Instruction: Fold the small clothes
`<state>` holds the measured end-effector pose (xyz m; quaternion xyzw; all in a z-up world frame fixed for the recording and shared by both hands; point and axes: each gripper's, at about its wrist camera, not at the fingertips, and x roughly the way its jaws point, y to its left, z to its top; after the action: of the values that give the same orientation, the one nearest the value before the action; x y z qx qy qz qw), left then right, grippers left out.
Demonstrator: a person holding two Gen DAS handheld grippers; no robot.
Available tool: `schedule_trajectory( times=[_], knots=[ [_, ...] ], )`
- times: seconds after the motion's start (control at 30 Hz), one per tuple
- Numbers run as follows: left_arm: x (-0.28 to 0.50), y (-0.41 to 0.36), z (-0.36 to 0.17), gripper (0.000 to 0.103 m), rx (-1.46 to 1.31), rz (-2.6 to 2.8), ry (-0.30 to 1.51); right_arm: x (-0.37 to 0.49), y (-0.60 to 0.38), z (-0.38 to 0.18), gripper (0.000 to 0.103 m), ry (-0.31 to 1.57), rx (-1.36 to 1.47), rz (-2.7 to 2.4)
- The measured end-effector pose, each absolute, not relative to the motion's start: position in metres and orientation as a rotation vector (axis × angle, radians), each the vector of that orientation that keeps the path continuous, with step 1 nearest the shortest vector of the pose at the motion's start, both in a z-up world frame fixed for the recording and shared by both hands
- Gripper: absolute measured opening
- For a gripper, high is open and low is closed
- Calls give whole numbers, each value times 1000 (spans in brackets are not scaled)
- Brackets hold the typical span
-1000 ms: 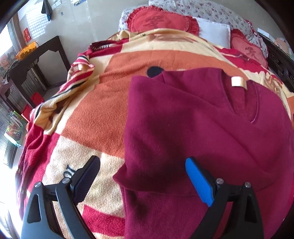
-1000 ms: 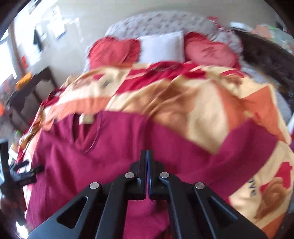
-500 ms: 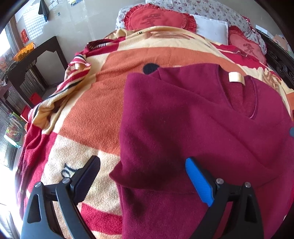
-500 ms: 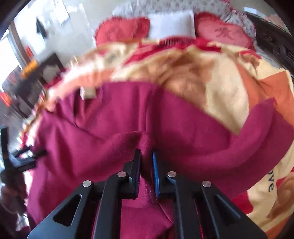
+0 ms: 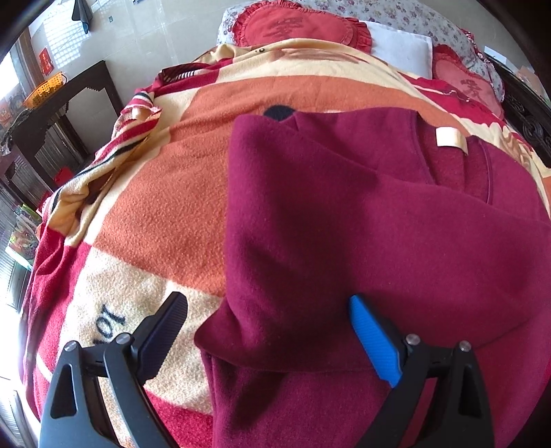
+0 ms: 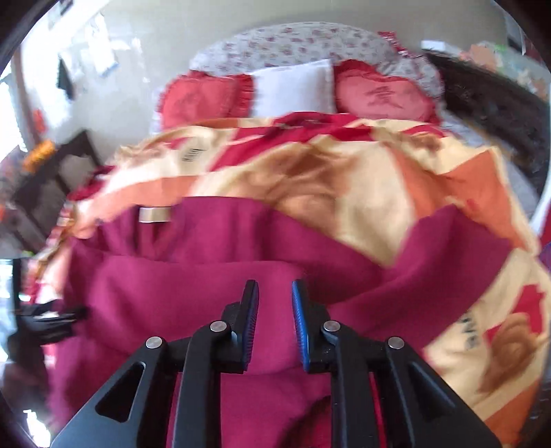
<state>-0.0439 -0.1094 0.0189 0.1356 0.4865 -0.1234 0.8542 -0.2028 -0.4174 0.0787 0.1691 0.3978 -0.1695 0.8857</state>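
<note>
A dark red fleece sweater (image 5: pixel 378 234) lies on the bed, its left sleeve folded across the body, with a cream neck label (image 5: pixel 449 139). My left gripper (image 5: pixel 268 320) is wide open and empty, just above the folded sleeve's cuff. In the right wrist view the sweater (image 6: pixel 206 282) is blurred. My right gripper (image 6: pixel 274 293) is partly open over the cloth and grips nothing. The right sleeve (image 6: pixel 430 255) trails out to the right over the blanket.
An orange, cream and red blanket (image 5: pixel 165 213) covers the bed. Red heart cushions (image 5: pixel 299 24) and a white pillow (image 6: pixel 292 86) lie at the head. A dark wooden table (image 5: pixel 58 103) stands left of the bed, a dark bed frame (image 6: pixel 489 113) on the right.
My right gripper was shut on the sweater's cloth, carried it leftward, and has opened and let go. My left gripper stayed open and edged slightly closer over the folded sleeve.
</note>
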Motion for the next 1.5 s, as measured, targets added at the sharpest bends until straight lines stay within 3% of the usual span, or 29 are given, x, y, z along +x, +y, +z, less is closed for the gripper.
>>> schedule_trajectory(
  times=[0.17, 0.37, 0.67, 1.03, 1.2, 1.47, 1.5],
  knots=[
    [-47, -111, 23, 97, 302, -256, 1025, -172, -409, 28, 2, 1012, 395, -306],
    [-63, -108, 43, 97, 321, -304, 994, -209, -439, 60, 7, 849, 530, -314],
    [-72, -115, 42, 97, 315, -331, 1009, -269, -601, 87, 28, 747, 822, -661],
    [-64, -105, 36, 97, 290, -311, 1040, -315, -669, 41, 26, 734, 975, -874],
    [-69, -108, 36, 97, 315, -323, 1036, -332, -689, 32, 25, 610, 1063, -770],
    [-71, -109, 36, 97, 309, -322, 1049, -317, -707, 25, 22, 682, 1059, -754],
    [-72, -108, 37, 97, 307, -322, 1046, -317, -708, 23, 14, 684, 1059, -761]
  ],
)
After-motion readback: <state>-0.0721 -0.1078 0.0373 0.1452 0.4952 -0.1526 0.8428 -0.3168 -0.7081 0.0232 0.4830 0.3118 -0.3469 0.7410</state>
